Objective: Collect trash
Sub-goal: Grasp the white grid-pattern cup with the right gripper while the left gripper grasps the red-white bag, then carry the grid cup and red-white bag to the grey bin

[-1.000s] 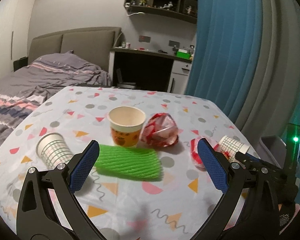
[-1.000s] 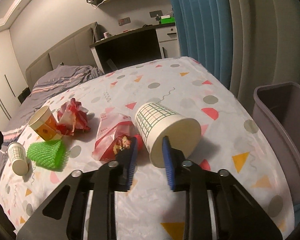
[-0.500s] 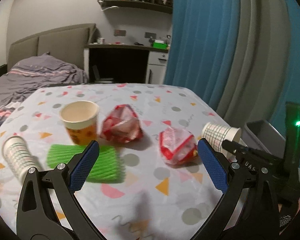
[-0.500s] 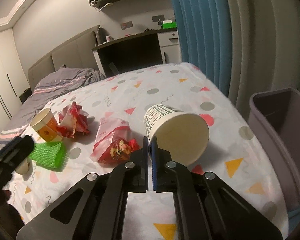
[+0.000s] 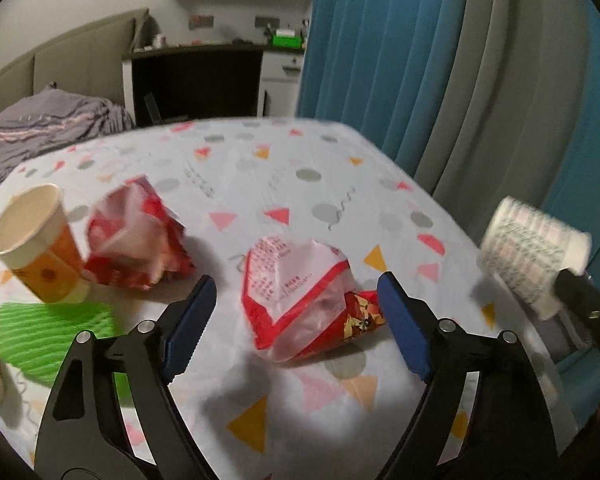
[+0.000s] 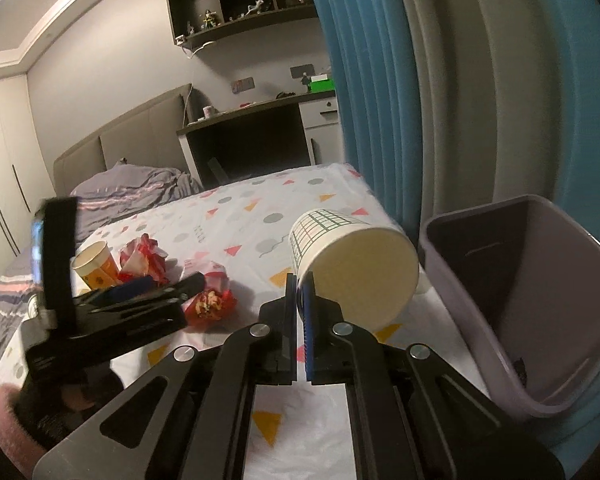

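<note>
Collection is standing at an early stage. The right hand-held gripper point(image 6: 300, 300) is pinching the rim wall of the grid-printed paper cup point(image 6: 352, 264), its blue pads pressed together on the paper, and the cup is hanging clear of the tabletop point(image 6: 312, 416), tipped on its side with the mouth facing the camera. The grey bin point(image 6: 496, 240) is sitting just to the right of that hand-held gripper; its inside is mostly dark, and only a small dark speck is showing near the bottom, so I cannot tell what it is already holding.

The left hand-held gripper point(image 5: 292, 316) is spread and its jaws are closing, with the red-and-white wrapper point(image 5: 300, 296) lying between them, untouched as far as can be seen.

Judged as left to collect: that wrapper, the crumpled red wrapper point(image 5: 136, 236) ahead and to the left, the orange cup point(image 5: 40, 244) beside it, and the green foam net point(image 5: 48, 332) at the left finger's outer side.
</note>
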`<state>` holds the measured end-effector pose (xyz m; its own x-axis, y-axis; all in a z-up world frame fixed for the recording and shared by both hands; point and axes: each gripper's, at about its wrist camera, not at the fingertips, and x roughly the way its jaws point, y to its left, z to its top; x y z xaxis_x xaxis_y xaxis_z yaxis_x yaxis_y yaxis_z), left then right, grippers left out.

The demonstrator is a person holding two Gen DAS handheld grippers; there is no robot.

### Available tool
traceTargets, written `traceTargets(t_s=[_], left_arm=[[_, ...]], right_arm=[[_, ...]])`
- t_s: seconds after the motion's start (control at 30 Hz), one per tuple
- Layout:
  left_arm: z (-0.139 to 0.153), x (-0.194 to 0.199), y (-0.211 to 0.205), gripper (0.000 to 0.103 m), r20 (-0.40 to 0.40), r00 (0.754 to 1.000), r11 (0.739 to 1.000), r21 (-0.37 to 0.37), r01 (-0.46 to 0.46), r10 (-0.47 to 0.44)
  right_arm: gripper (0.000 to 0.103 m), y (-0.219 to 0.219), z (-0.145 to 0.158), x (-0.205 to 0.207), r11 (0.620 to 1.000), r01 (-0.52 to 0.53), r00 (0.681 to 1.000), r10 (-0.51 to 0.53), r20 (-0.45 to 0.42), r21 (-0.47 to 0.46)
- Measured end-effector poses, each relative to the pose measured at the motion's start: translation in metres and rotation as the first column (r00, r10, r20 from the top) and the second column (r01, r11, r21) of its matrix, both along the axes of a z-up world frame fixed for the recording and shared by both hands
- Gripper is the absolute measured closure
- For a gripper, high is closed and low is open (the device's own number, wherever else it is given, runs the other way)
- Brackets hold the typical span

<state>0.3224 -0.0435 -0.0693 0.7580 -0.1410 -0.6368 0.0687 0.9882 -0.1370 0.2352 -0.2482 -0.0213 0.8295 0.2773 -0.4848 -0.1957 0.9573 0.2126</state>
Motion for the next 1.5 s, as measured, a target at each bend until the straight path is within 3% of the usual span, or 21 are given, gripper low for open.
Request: traceTargets(t_s=[0.2, 0.53, 0.77, 1.07, 1.5], left_arm=[[-0.012, 0.015, -0.005, 0.033, -0.085, 0.996, 1.0, 0.007, 0.017, -0.016], [-0.01, 0.006, -0.013, 0.053, -0.064, 0.998, 0.999, 0.021, 0.03, -0.029], [0.011, -0.023, -0.02, 0.055, 0.001, 0.999, 0.999, 0.005, 0.044, -0.044], [0.05, -0.069, -0.041, 0.055, 0.122, 0.99, 0.997, 0.038, 0.072, -0.076], [0.076, -0.099, -0.072, 0.055, 0.185, 0.974, 0.991, 0.036, 0.128, -0.132]], right_arm=[[0.1, -0.008, 0.002, -0.005, 1.0, -0.001, 1.0, 0.001, 0.013, 0.006], [0.1, -0.011, 0.003, -0.015, 1.0, -0.008, 1.0, 0.007, 0.024, 0.012], [0.1, -0.015, 0.009, -0.027, 1.0, -0.002, 0.999, 0.001, 0.042, 0.009], [0.1, -0.025, 0.019, -0.05, 1.0, 0.006, 0.997, -0.006, 0.072, 0.012], [0.099, -0.052, 0.033, -0.081, 1.0, 0.025, 0.994, -0.026, 0.102, 0.013]])
